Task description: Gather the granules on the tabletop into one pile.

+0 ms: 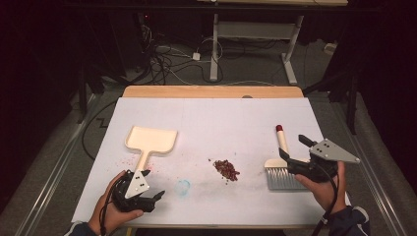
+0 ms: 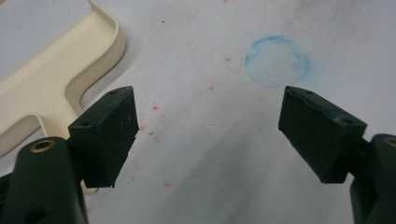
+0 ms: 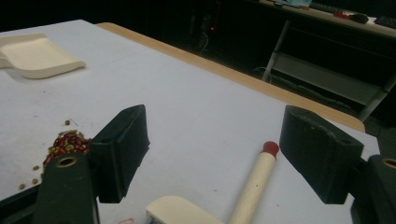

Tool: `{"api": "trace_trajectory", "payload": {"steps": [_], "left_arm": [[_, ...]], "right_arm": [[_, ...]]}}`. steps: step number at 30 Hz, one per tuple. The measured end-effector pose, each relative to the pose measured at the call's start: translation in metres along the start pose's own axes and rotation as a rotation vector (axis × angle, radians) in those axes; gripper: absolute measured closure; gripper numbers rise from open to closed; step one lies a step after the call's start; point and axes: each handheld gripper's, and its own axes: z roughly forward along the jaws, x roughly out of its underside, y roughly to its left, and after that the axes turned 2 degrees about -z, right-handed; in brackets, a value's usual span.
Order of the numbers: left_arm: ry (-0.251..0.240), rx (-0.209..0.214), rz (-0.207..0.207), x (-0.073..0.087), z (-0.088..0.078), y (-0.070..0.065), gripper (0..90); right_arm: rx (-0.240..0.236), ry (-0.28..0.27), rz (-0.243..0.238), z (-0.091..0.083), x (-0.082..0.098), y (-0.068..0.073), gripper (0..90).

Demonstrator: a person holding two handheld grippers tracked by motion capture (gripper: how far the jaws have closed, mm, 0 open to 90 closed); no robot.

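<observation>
Right gripper view: brush (image 3: 252, 186) handle lies between open jaws.

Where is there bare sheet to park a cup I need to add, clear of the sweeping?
The far strip between the dustpan and the brush handle's red tip is bare. So is the middle, beyond the bean pile. Crowded: the near left by the left gripper, and around the right gripper.

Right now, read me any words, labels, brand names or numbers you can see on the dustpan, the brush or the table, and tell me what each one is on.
No readable text anywhere.
Dustpan: plain cream, no lettering.
Brush: cream handle with a red tip, no label.
Table cover: no print; just a faint blue ring and reddish specks, which are marks and not writing.
</observation>
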Motion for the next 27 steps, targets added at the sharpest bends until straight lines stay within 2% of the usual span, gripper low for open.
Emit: {"api": "trace_trajectory", "payload": {"steps": [6, 14, 22, 24, 27], "left_arm": [[0.005, 0.004, 0.006, 0.0, 0.001, -0.001, 19.2], [0.004, 0.004, 0.006, -0.001, 0.003, -0.001, 19.2], [0.005, 0.0, 0.006, -0.001, 0.004, 0.0, 19.2], [0.001, -0.002, 0.004, -0.002, 0.004, 0.0, 19.2], [0.0, -0.005, 0.008, -0.003, 0.005, 0.0, 19.2]], "right_arm": [[-0.015, 0.002, -0.046, -0.005, 0.007, 0.01, 24.2], [-0.017, 0.017, -0.075, -0.009, 0.021, 0.015, 24.0], [-0.035, 0.031, -0.048, -0.011, 0.042, 0.015, 23.8], [-0.021, 0.05, -0.078, -0.011, 0.048, 0.016, 23.7], [-0.032, 0.057, -0.061, -0.011, 0.059, 0.018, 23.7]]}}
